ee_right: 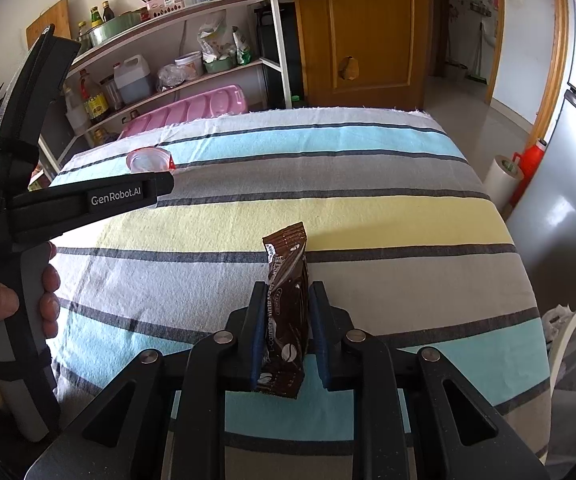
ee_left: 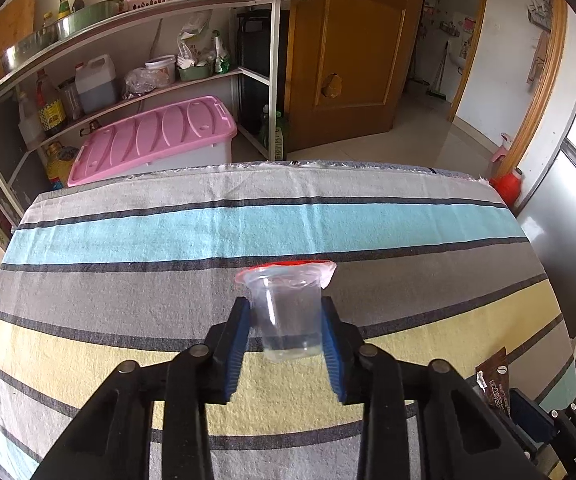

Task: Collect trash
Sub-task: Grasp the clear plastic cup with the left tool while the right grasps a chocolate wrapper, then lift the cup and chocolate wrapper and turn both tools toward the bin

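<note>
Over the striped table (ee_left: 127, 240): left tool (ee_left: 286, 320), angled downward, clamps clear plastic cup (ee_left: 288, 316); right tool (ee_right: 285, 320), angled likewise, grips brown coffee sachet (ee_right: 285, 300).

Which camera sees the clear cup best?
The left wrist view. There the cup sits in the middle, upright between the left tool's blue pads, with its peeled red-edged lid showing. In the right wrist view only its rim peeks out, far off behind the left tool.
</note>
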A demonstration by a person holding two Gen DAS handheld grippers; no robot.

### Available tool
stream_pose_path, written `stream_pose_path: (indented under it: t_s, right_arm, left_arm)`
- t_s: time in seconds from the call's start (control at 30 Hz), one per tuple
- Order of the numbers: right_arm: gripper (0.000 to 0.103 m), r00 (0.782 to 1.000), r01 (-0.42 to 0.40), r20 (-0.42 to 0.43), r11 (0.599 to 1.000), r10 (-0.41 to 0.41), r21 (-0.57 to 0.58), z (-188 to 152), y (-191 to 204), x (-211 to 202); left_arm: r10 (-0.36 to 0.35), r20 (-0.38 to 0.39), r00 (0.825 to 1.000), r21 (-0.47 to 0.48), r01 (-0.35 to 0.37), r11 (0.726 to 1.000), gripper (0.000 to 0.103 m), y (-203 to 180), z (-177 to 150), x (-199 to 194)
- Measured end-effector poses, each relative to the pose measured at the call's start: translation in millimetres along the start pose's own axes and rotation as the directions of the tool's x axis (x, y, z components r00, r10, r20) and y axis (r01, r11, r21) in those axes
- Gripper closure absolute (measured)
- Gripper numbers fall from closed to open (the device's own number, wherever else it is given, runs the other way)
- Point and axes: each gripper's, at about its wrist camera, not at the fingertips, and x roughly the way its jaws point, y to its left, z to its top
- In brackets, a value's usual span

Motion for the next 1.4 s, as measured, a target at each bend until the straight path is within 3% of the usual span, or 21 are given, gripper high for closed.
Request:
stream_pose_path:
  t_s: [0.5, 1.17, 1.4]
  right_arm:
    - [0.083, 1.000, -0.009, 0.002, 1.000, 0.009, 0.011, -0.3, -1.9, 0.4]
    - [0.084, 1.000, -0.026, 0.006, 0.999, 0.026, 0.022, -4.5, -3.9, -2.1]
    - [0.084, 1.000, -0.028, 0.007, 0.999, 0.028, 0.022, -4.9, -4.0, -2.4]
  left_arm:
    - [-0.012, 0.007, 1.000, 0.019, 0.012, 1.000, 0.073, -1.2, -11.1, -10.8]
    - [-0.099, -0.022, 0.995, 0.052, 0.100, 0.994, 0.073, -8.4, -83.4, -64.5]
    - [-0.095, -0.025, 0.995, 0.069, 0.097, 0.993, 0.073, -12.8, -96.9, -72.0]
